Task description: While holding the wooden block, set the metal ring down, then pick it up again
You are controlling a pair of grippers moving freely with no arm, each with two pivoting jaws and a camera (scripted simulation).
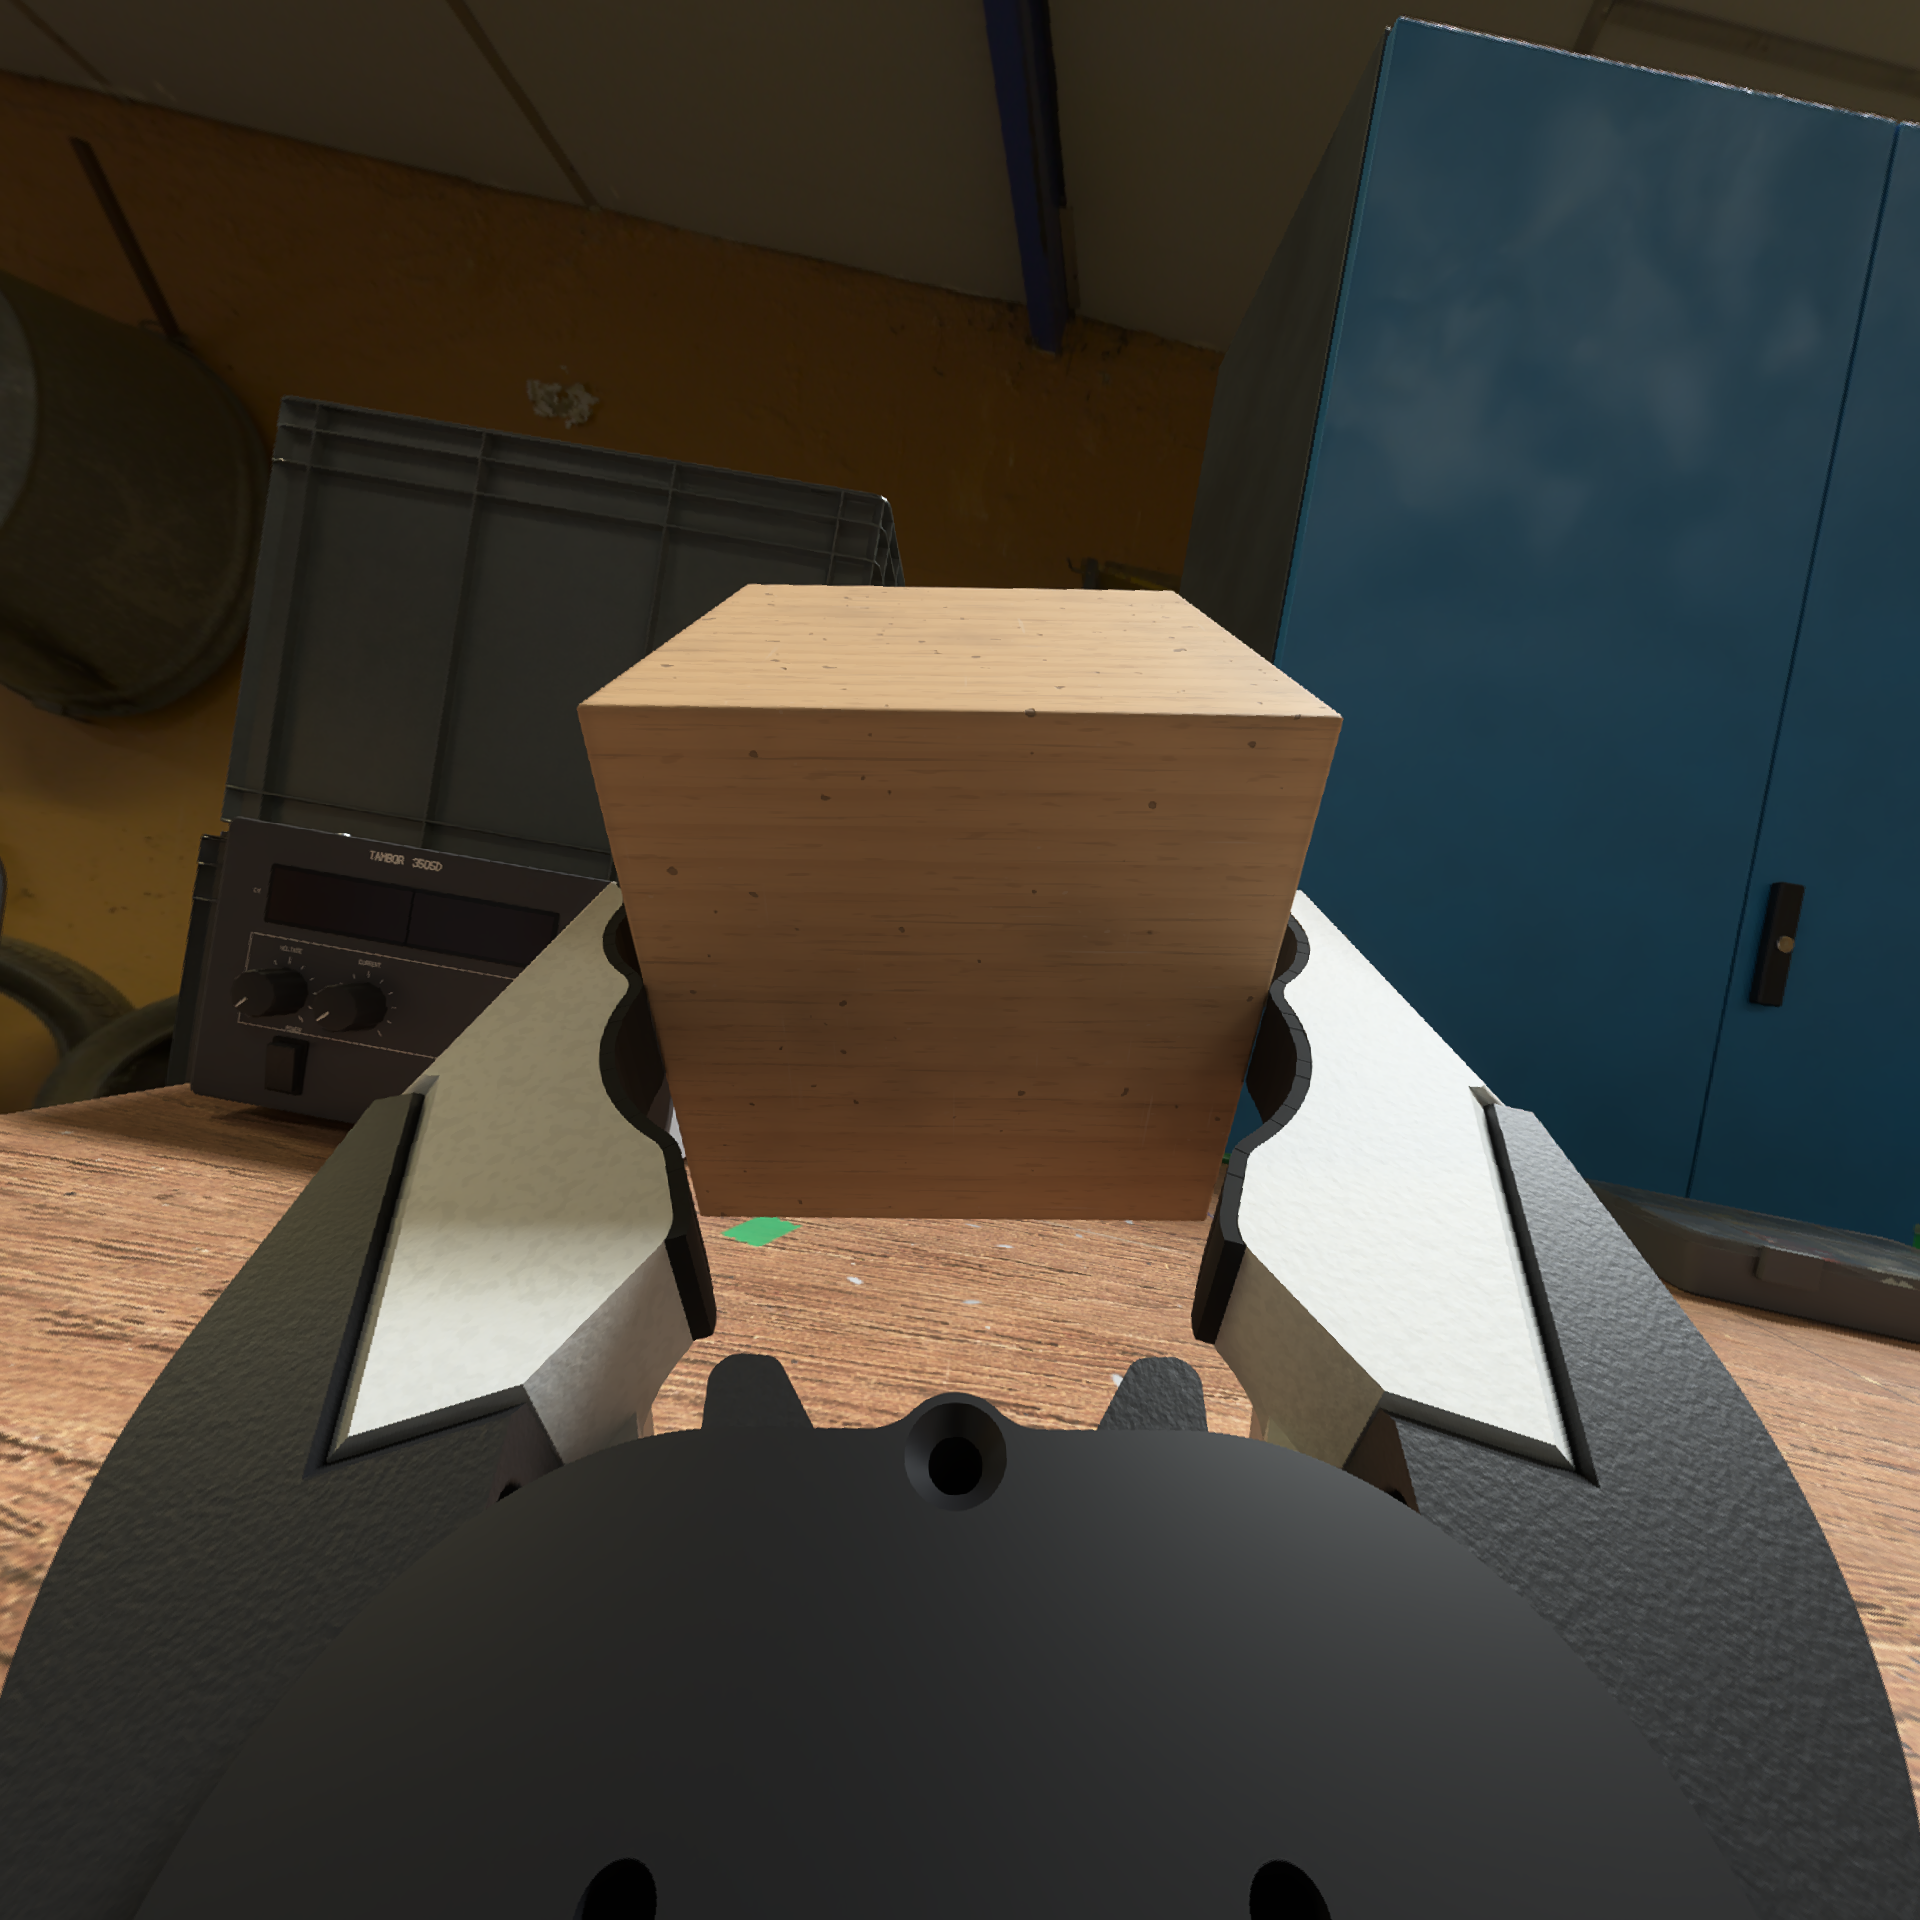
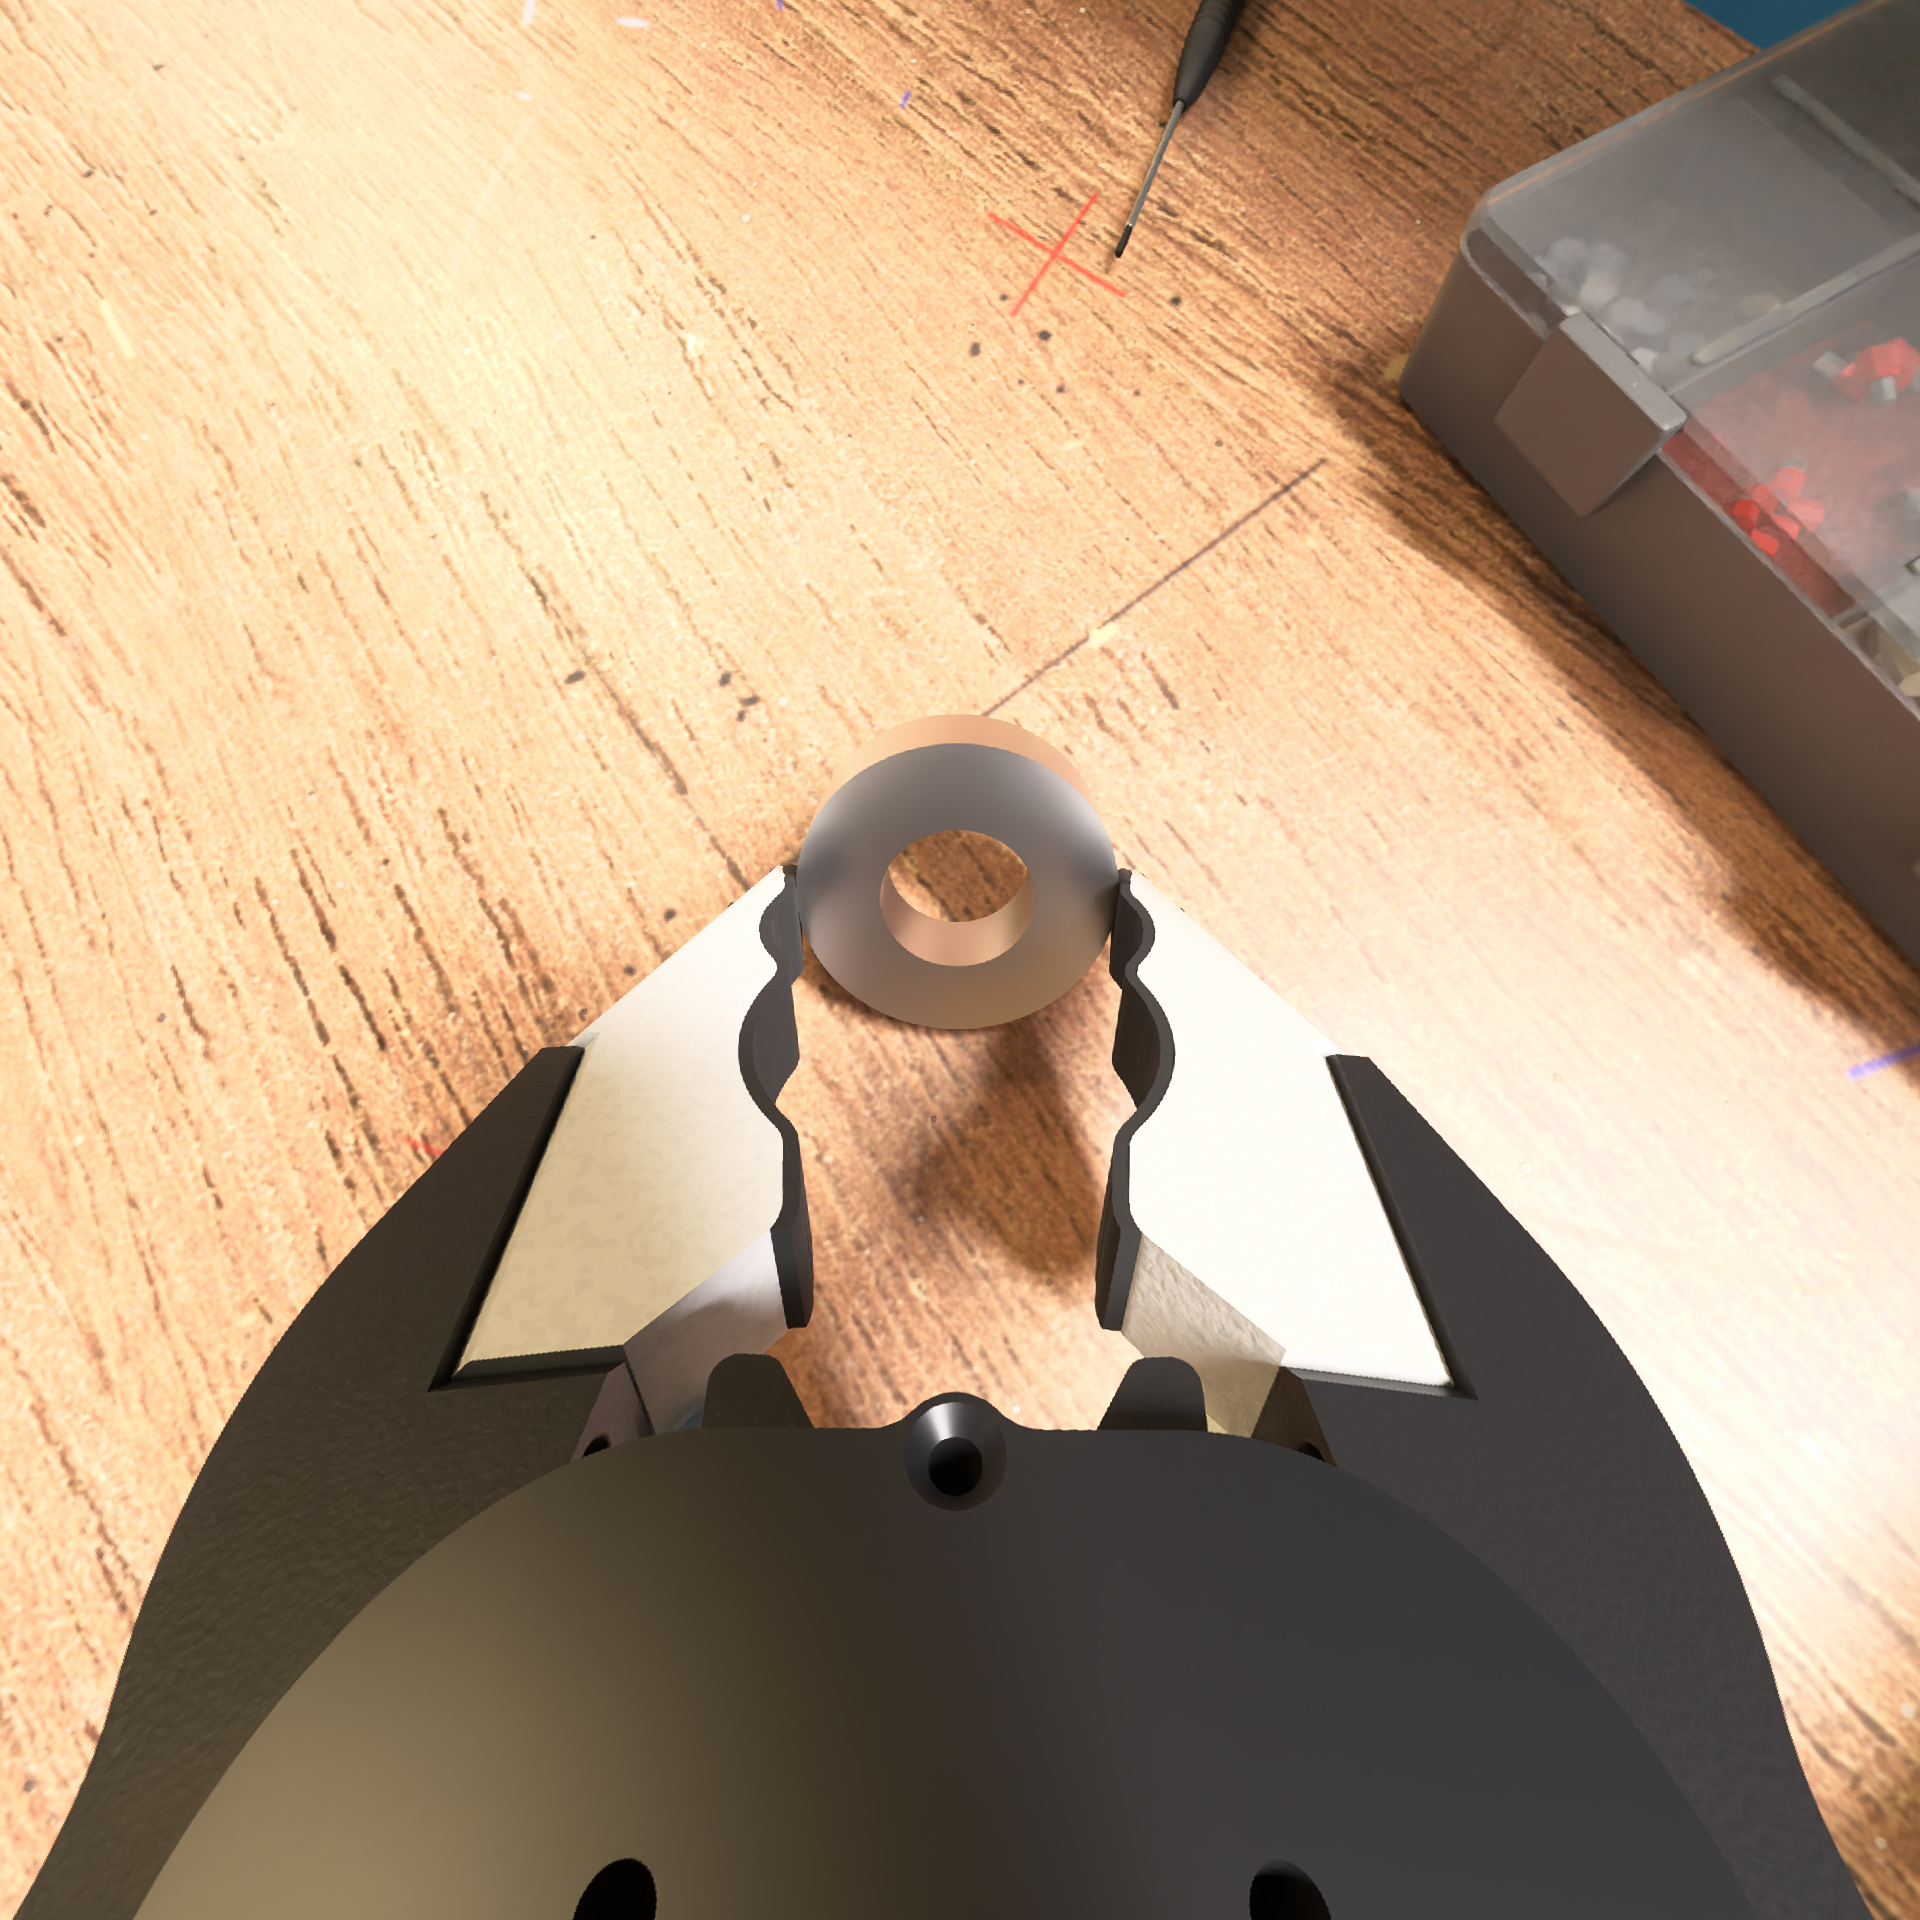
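Observation:
In the left wrist view, my left gripper (image 1: 958,935) is shut on the wooden block (image 1: 956,883), a light brown cube pressed between both fingertips and held above the wooden table (image 1: 156,1247). In the right wrist view, my right gripper (image 2: 956,894) is shut on the metal ring (image 2: 956,992), a thick grey washer-like ring pinched at its sides by the two fingertips. The ring's hole faces the camera. Its shadow falls on the table (image 2: 416,520) nearer to me, so the ring hangs a little above the surface.
A dark power supply (image 1: 343,977) and a grey crate (image 1: 520,623) stand at the table's back left, with a blue cabinet (image 1: 1610,623) to the right. A green patch (image 1: 761,1231) lies under the block. A clear-lidded parts box (image 2: 1714,416), a small screwdriver (image 2: 1174,114) and a red cross mark (image 2: 1055,255) lie beyond the ring.

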